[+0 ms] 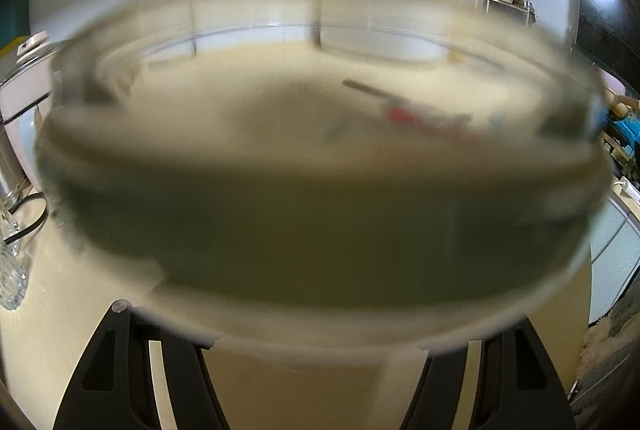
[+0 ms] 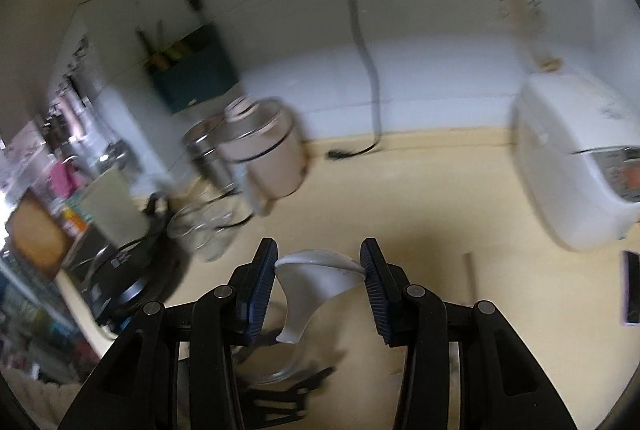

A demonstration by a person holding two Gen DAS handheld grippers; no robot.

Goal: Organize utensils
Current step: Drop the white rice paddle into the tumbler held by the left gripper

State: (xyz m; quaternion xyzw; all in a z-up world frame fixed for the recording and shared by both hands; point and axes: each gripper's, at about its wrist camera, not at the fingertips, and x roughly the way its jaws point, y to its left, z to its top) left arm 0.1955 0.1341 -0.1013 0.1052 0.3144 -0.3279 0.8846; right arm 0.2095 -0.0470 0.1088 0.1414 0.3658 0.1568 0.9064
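Note:
In the left wrist view a clear glass dish (image 1: 320,190) fills most of the frame, blurred and very close, held up above the beige counter. My left gripper (image 1: 316,346) has its fingers on the dish's near rim; the fingertips are hidden behind the glass. Through the glass I see blurred utensils (image 1: 404,110) lying on the counter beyond. In the right wrist view my right gripper (image 2: 318,270) is shut on a white ceramic spoon (image 2: 316,282), pinching its bowl between the blue pads, handle pointing down, above the counter.
A pink pot with a glass lid (image 2: 264,150), a steel canister (image 2: 208,154) and glass jars (image 2: 204,230) stand at the left. A white appliance (image 2: 580,158) is at the right, a phone (image 2: 632,286) by the right edge. A black cord (image 2: 360,30) hangs down the wall.

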